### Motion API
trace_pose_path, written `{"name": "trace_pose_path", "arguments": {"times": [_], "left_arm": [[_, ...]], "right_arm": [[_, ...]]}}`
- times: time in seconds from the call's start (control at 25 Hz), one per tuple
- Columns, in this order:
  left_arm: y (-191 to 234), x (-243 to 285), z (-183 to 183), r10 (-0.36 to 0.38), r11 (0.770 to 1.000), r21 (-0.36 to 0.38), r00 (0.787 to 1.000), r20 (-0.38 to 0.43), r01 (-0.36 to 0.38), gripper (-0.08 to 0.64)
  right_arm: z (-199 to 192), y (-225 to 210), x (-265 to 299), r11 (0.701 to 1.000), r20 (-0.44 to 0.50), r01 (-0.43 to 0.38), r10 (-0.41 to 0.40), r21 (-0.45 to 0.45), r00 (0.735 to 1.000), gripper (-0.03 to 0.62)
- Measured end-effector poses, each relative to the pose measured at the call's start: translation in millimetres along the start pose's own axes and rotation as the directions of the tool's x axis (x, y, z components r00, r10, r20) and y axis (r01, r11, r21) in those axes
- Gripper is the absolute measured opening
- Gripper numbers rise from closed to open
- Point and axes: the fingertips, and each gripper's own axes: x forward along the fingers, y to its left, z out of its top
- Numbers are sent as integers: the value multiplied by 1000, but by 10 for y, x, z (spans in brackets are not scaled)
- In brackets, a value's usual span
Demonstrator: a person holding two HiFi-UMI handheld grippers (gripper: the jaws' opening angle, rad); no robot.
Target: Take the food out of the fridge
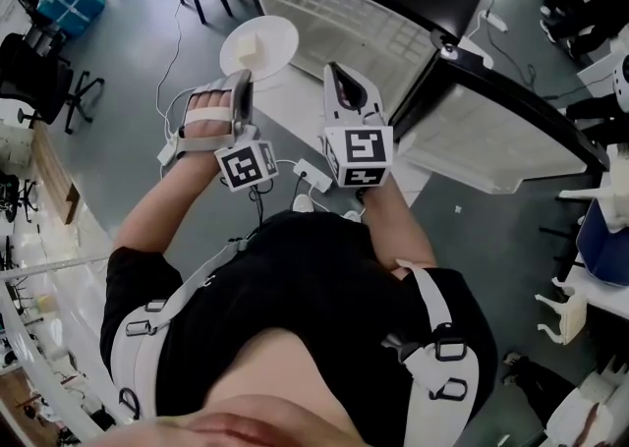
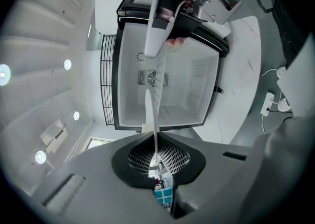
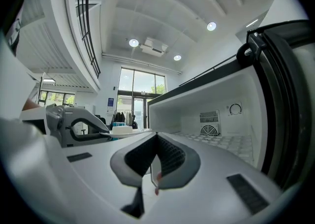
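White plate (image 1: pixel 280 40): with food block (image 1: pixel 248 46), outside fridge (image 1: pixel 344 13)
Left gripper (image 1: pixel 241 79): clamped on plate rim
Right gripper (image 1: pixel 335 72): jaws together, empty

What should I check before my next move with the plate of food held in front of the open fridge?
1. Left hand-held gripper clamped on the plate rim: ok.
2. Food lying on the plate, away from its edge: ok.
3. No other food visible inside the fridge: ok.
4. Right hand-held gripper empty, jaws together: ok.
5. Free spot to put the plate down: cannot tell.
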Motion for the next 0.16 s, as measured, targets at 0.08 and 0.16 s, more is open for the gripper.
{"name": "trace_pose_path", "arguments": {"times": [0.08,0.16], "left_arm": [[-3,4,15,2,1000,4,1000,0,-2,21],[-12,4,28,1,1000,6,1000,0,-1,21]], "right_arm": [[4,-12,-10,1000,0,1,-1,-2,1000,8],[4,-21,-18,1000,-1,0,0,-3,1000,8]]}}
